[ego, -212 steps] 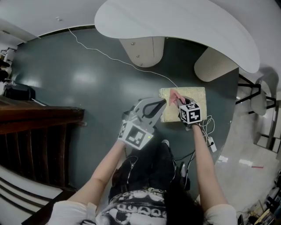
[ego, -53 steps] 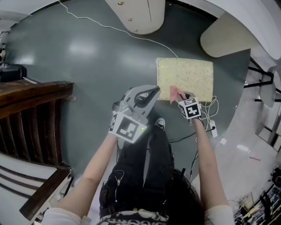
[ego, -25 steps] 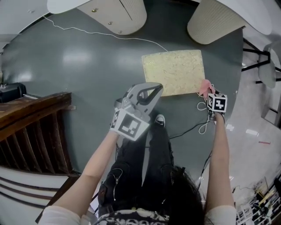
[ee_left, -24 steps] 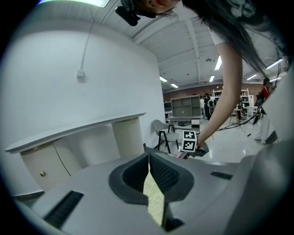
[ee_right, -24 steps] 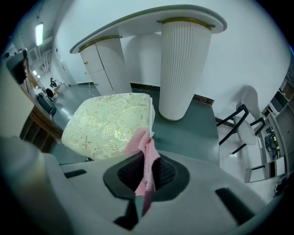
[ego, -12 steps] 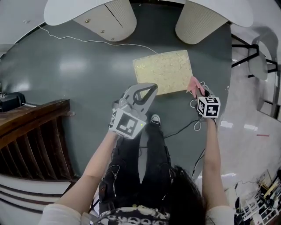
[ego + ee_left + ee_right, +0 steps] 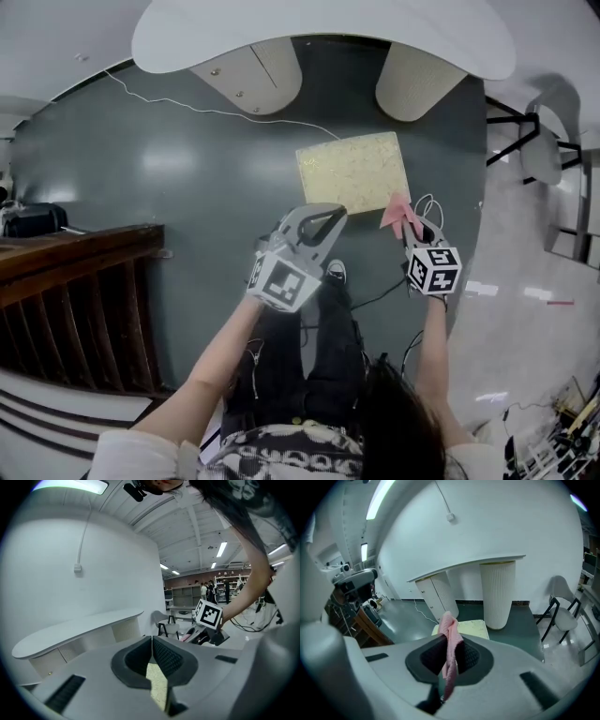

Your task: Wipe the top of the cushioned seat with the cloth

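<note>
The cushioned seat (image 7: 352,172) is a pale yellow square pad standing on the dark green floor, seen from above in the head view; its top (image 7: 471,628) also shows in the right gripper view. My right gripper (image 7: 406,222) is shut on a pink cloth (image 7: 397,214), held just off the seat's near right corner. The cloth (image 7: 449,654) hangs between that gripper's pads. My left gripper (image 7: 326,218) hovers over the seat's near edge, shut with nothing in it. Past its closed jaws a strip of the seat (image 7: 158,686) shows.
A white curved table top (image 7: 319,36) on two pale ribbed pedestals (image 7: 411,81) stands just beyond the seat. White cables (image 7: 427,208) lie on the floor by the seat's right side. A dark wooden railing (image 7: 75,281) runs at the left. A chair (image 7: 563,613) stands at the right.
The right gripper with the pink cloth swung off the seat to its right side, then came back near the seat's right corner. The left gripper stayed shut over the near edge.
</note>
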The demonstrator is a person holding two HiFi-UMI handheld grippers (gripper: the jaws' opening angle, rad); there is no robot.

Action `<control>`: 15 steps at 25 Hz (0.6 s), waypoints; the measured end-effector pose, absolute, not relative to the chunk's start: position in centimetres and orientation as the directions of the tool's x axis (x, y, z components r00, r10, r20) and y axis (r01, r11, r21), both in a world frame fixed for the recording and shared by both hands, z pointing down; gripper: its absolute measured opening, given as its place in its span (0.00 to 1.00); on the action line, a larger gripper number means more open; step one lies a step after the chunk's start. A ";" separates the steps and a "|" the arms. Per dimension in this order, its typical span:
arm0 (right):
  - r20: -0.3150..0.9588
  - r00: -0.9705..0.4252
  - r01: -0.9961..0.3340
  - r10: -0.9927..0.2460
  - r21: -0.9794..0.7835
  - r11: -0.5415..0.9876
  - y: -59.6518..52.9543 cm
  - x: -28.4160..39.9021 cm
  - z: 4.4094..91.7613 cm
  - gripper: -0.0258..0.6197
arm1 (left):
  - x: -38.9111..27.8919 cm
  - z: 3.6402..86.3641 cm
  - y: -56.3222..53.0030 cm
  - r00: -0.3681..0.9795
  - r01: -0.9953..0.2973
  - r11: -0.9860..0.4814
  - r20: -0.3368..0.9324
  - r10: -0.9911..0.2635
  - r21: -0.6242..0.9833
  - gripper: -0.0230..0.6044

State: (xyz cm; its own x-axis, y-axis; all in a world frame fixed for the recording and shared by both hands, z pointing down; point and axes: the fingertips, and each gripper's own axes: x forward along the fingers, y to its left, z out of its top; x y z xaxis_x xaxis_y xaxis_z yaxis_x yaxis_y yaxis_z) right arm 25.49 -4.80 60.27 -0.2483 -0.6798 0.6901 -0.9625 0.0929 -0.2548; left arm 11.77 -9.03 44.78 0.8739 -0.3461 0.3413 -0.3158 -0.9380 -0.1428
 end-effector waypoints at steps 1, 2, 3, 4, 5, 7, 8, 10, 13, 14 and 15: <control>0.682 -0.255 -0.961 -0.686 -0.261 0.097 -4.6 25.0 59.2 0.06 | 11.6 44.2 -8.7 0.873 -0.317 -0.937 0.341 -0.348 -0.147 0.05; 0.674 -0.262 -0.958 -0.691 -0.265 0.106 -4.5 24.4 58.2 0.06 | 11.4 43.6 -8.3 0.872 -0.321 -0.935 0.339 -0.354 -0.151 0.05; 0.664 -0.271 -0.957 -0.697 -0.267 0.117 -4.3 23.9 57.0 0.06 | 11.1 43.0 -7.9 0.869 -0.328 -0.932 0.336 -0.362 -0.154 0.05; 0.653 -0.278 -0.955 -0.704 -0.268 0.129 -4.1 23.3 55.8 0.06 | 10.8 42.2 -7.5 0.866 -0.338 -0.928 0.333 -0.372 -0.157 0.05; 0.640 -0.284 -0.953 -0.713 -0.269 0.139 -4.0 22.8 54.5 0.06 | 10.4 41.4 -7.1 0.862 -0.350 -0.923 0.329 -0.384 -0.159 0.05; 0.612 -0.296 -0.949 -0.733 -0.276 0.153 -3.5 21.8 52.1 0.06 | 9.5 40.0 -6.3 0.853 -0.377 -0.911 0.322 -0.411 -0.165 0.05; 0.599 -0.303 -0.946 -0.741 -0.282 0.160 -3.2 21.3 51.0 0.06 | 9.1 39.4 -5.8 0.847 -0.390 -0.905 0.320 -0.424 -0.170 0.05; 0.575 -0.318 -0.941 -0.754 -0.288 0.177 -2.5 20.5 49.1 0.06 | 8.2 38.1 -4.9 0.837 -0.413 -0.892 0.311 -0.451 -0.183 0.05; 0.551 -0.336 -0.936 -0.764 -0.290 0.202 -1.1 19.5 46.7 0.06 | 7.0 36.1 -3.3 0.822 -0.453 -0.869 0.286 -0.493 -0.198 0.05; 0.545 -0.340 -0.934 -0.766 -0.291 0.207 -0.5 19.3 46.1 0.06 | 6.5 35.5 -2.7 0.816 -0.466 -0.862 0.280 -0.506 -0.200 0.05; 0.540 -0.343 -0.933 -0.769 -0.294 0.210 0.0 19.0 45.5 0.06 | 6.0 35.1 -2.2 0.810 -0.478 -0.855 0.276 -0.517 -0.200 0.05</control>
State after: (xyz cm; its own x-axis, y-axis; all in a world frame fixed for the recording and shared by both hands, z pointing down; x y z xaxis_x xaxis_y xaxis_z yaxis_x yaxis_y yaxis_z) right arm 19.03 0.05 45.54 -0.3428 -0.7688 0.5399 -0.9327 0.2098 -0.2935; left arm 6.04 -2.16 35.06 0.8099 -0.5174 0.2763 -0.4781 -0.8552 -0.2000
